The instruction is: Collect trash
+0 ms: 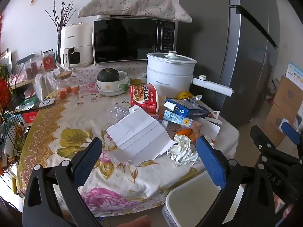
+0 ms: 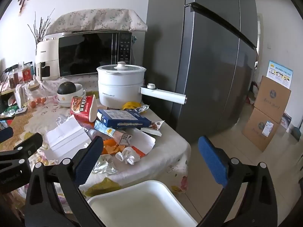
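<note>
Nearest: white bin [image 2: 144, 204], open top, standing on the floor just below the near edge of the bench [image 1: 56, 117]; inside looks bare as far as visible. In the left wrist view the same bin [image 1: 189, 198] sits at lower right.

Left gripper [image 1: 149, 157]: fingers wide apart, holding nothing, hovering above the near bench edge. Right gripper [image 2: 151, 157]: fingers likewise spread, nothing between them, over the bench's near right corner and the bin.

Trash, near zone: crumpled white tissue [image 1: 182, 149] close to the near right edge; a second crumpled wad [image 2: 128, 155] beside it, and a crinkled clear wrapper [image 2: 104, 164] just nearer. Orange peel [image 2: 111, 145] lies touching the wads. Folded white paper [image 1: 140, 136] left of the tissue, partly raised off the flowered cloth.

Middle zone: light blue carton [image 1: 178, 118] lying flat, dark blue box [image 1: 186, 106] resting above it. Red instant-noodle cup [image 1: 144, 97] tipped on its side just left of the box. Yellow wrapper [image 2: 130, 105] beyond, near the pot.

Far: white electric pot [image 1: 170, 73] with lid, handle pointing right. Green squash [image 1: 108, 74] in stacked bowls to its left. Microwave [image 1: 132, 39] behind, white appliance [image 1: 75, 45] on its left. Grey fridge [image 2: 208, 66] at right; cardboard boxes [image 2: 265, 111] on the floor beyond.
</note>
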Action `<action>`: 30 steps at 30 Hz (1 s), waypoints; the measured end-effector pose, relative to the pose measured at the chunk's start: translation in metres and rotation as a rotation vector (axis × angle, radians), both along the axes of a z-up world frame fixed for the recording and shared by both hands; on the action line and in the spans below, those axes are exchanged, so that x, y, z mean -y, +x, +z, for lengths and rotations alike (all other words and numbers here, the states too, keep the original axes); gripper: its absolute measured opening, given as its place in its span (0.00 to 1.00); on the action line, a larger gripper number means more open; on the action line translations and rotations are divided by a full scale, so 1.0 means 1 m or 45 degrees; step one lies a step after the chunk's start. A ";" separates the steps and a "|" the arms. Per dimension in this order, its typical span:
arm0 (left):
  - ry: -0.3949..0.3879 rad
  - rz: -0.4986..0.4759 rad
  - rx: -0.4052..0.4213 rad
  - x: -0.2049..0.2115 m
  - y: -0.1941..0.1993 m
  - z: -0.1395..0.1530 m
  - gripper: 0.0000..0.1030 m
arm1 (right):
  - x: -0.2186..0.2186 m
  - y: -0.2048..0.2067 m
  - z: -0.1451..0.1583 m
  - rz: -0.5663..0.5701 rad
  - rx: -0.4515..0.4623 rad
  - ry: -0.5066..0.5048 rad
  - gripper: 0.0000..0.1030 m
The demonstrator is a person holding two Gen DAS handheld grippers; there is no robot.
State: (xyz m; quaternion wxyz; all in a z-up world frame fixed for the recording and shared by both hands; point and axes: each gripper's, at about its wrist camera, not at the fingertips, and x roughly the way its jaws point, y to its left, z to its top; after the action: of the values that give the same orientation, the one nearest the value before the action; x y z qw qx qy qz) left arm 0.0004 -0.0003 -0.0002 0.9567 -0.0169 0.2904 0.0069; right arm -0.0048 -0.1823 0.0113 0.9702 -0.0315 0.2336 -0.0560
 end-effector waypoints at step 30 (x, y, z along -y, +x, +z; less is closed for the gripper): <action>-0.013 0.008 -0.008 -0.002 -0.001 -0.005 0.94 | -0.003 -0.003 -0.003 0.005 -0.008 -0.012 0.93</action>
State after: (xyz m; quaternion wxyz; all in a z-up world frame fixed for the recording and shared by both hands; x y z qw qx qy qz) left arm -0.0003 0.0019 -0.0054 0.9556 -0.0228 0.2935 0.0083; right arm -0.0076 -0.1792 0.0088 0.9695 -0.0367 0.2361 -0.0549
